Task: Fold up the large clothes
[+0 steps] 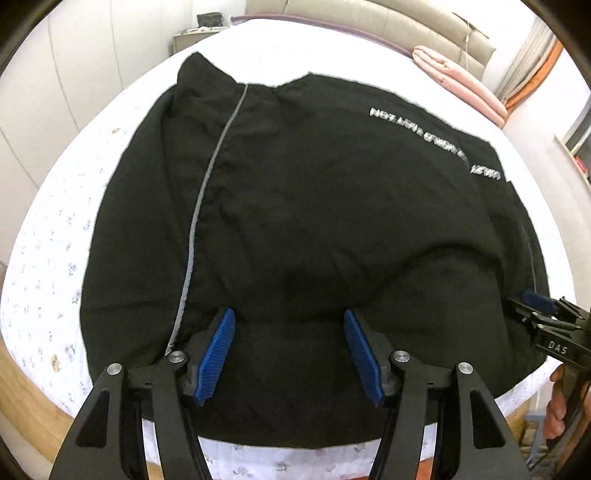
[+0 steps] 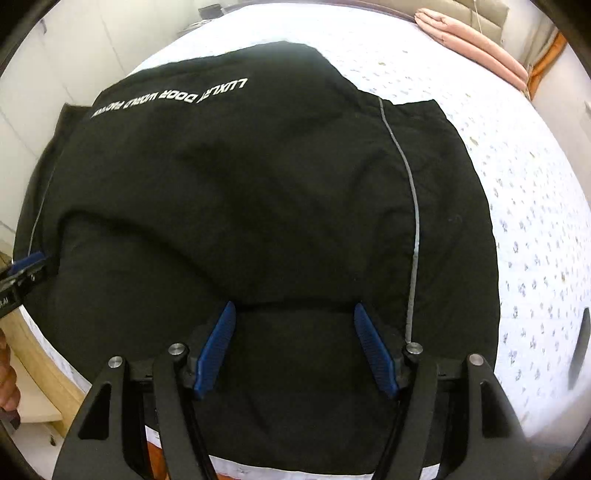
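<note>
Fingers of the left gripper point(image 1: 290, 354) stand well apart, blue ribbed pads point(image 1: 216, 354) facing one another with nothing clamped between them. Black garment point(image 1: 295, 221) fills the gap between the pads and runs on far beyond the tips; whether the pads brush the cloth cannot be told. A grey piping stripe point(image 1: 207, 206) runs away from just outside the left finger. White lettering point(image 1: 424, 136) sits far ahead and to the right of the tips.

Fingers of the right gripper point(image 2: 295, 350) are likewise spread wide and grip nothing. The same garment point(image 2: 258, 184) lies between and ahead of them, with a fold edge point(image 2: 295, 306) crossing right at the fingertips. A grey stripe point(image 2: 410, 206) runs up from beside the right finger, and lettering point(image 2: 173, 99) lies well ahead to the left.

Each gripper shows at the other's side: the right one point(image 1: 539, 306) at the garment's edge, far right of the left fingers, with part of a hand point(image 1: 557, 402) below it; the left one point(image 2: 27, 264) far left of the right fingers.

The garment lies spread on a bed with a white flowered sheet point(image 1: 55, 258). Folded pink bedding point(image 1: 458, 81) rests well beyond the tips by a padded headboard point(image 1: 388, 22). Nothing stands between either pair of fingers and the cloth.
</note>
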`<state>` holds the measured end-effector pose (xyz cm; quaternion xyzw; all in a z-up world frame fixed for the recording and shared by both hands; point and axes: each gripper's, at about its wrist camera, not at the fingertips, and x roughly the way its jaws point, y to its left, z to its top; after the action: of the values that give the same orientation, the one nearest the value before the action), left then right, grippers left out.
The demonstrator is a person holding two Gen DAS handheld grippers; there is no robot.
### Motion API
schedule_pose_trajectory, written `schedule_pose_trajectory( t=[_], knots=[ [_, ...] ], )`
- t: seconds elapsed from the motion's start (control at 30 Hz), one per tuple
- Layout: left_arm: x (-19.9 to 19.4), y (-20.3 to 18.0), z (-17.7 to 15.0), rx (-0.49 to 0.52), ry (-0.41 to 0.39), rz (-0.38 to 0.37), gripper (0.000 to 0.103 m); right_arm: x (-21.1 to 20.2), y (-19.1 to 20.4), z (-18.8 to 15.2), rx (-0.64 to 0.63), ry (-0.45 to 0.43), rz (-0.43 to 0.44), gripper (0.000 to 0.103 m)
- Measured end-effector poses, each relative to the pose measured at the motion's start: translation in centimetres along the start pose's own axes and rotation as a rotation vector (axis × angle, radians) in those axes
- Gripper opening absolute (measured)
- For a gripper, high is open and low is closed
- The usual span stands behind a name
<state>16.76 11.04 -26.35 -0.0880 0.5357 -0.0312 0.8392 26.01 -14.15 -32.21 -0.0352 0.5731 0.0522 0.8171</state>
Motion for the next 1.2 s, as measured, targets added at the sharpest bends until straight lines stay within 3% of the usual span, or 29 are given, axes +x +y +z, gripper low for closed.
schedule_pose_trajectory(
  t=[0.13,0.27,0.57,0.67,0.8,0.97,1.2],
  knots=[
    [-3.1,0.5,-0.5,-0.013,-0.025,0.004,0.064,-2.2,-0.4,-0.4,0.038,0.001,0.026,0.071],
    [-8.9,0.7,-0.9,-0.018,-0.105,0.018,0.064,-6.2,-0.6,-1.3,0.08,-0.042,0.049,0.071],
    [-23.5,-1.6,-2.6,-0.003,-0.311,0.064,0.065,-22.4,1.6,-3.8,0.105,-0.239,0.027,0.075],
    [-27.4,-1.8,-3.4,-0.005,-0.379,0.063,0.071,-27.0,2.7,-4.8,0.094,-0.319,-0.028,0.083],
    [-32.6,-2.6,-4.6,-0.005,-0.479,0.088,0.075,-32.8,3.5,-6.6,0.083,-0.405,-0.077,0.085],
    [-37.5,-3.3,-6.6,0.002,-0.55,0.071,0.077,-38.3,4.6,-9.3,0.076,-0.48,-0.111,0.089],
    [-40.4,-4.2,-8.6,0.024,-0.596,0.068,0.078,-42.2,6.0,-12.3,0.059,-0.528,-0.149,0.091]
  ],
)
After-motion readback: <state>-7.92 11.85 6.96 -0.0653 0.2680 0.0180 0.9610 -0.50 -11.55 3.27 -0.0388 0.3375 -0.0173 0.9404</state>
